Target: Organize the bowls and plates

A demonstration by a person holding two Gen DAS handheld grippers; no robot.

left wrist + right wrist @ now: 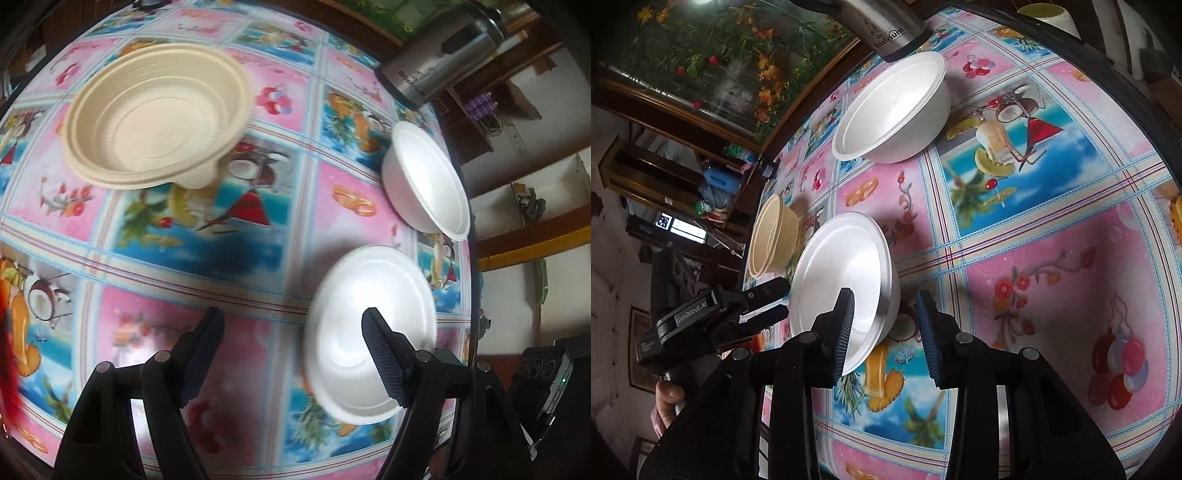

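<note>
Only our right wrist view shows the left gripper (783,301), marked "GenRobot.AI", jaws wide and empty. The right gripper (886,325) stands part-open astride the near white bowl's (846,273) rim, apparently not pressing. The kettle (886,29) reads, perhaps, "Bosirium".

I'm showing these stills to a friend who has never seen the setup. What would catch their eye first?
The loud tablecloth, pink and blue squares printed with fruit and drinks, fills both views. On it, a stack of beige bowls sits apart from two white foam bowls: the far white bowl beside a steel kettle, the near white bowl under the right gripper, whose open fingers straddle its rim.
</note>
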